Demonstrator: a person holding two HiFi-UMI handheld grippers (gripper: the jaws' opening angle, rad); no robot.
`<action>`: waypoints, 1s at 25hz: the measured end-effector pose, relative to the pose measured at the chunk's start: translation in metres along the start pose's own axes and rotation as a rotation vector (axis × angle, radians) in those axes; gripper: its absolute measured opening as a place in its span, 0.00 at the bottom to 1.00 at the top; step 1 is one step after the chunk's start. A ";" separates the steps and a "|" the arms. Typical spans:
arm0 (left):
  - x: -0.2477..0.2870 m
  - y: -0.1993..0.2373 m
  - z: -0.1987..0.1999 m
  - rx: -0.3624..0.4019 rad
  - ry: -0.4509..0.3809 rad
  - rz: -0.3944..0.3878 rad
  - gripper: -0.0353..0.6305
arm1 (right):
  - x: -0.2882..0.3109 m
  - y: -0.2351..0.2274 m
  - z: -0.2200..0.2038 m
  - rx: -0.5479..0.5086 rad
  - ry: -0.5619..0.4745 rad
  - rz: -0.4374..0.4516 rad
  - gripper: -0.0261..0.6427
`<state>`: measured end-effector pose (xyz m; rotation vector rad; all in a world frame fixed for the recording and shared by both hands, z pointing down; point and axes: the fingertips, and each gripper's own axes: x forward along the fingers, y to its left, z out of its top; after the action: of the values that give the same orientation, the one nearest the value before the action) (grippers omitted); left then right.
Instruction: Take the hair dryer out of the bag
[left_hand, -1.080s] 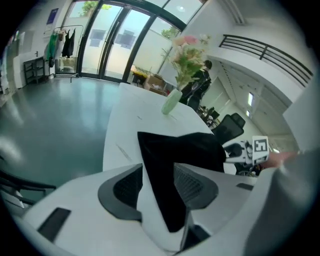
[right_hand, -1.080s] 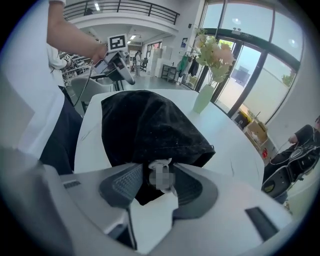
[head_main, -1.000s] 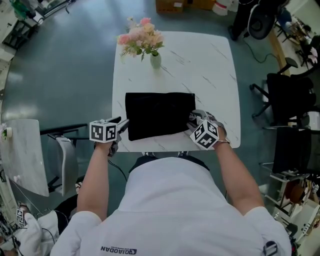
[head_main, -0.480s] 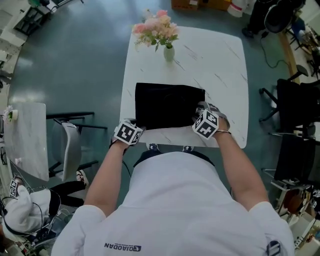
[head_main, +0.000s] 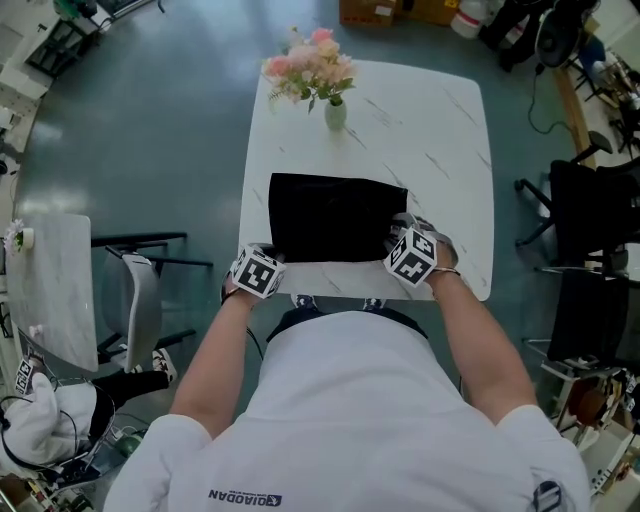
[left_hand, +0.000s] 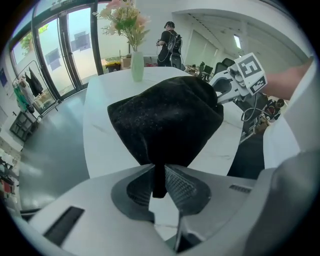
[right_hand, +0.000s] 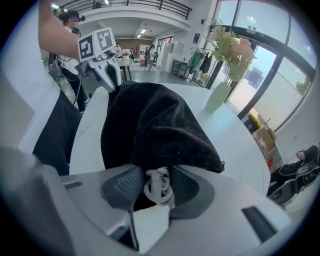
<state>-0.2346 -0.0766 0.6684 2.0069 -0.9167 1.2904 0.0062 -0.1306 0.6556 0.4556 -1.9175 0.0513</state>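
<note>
head view: bag (head_main: 335, 215) on table (head_main: 440, 130)

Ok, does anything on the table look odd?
Nothing spilled or damaged. The vase stands upright and the black bag lies on the table; only a white coiled cord sticks out at one corner.
</note>
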 end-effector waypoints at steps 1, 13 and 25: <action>-0.001 0.004 0.002 0.007 -0.007 0.005 0.15 | -0.001 0.001 0.001 -0.005 -0.003 0.004 0.28; -0.016 0.015 -0.004 -0.146 -0.066 -0.058 0.13 | -0.023 0.004 -0.016 -0.045 -0.063 0.054 0.28; -0.014 0.017 -0.008 -0.190 -0.090 -0.064 0.13 | -0.026 0.005 -0.019 -0.049 -0.075 0.134 0.28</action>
<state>-0.2571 -0.0774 0.6602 1.9418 -0.9700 1.0446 0.0294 -0.1139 0.6409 0.2987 -2.0162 0.0755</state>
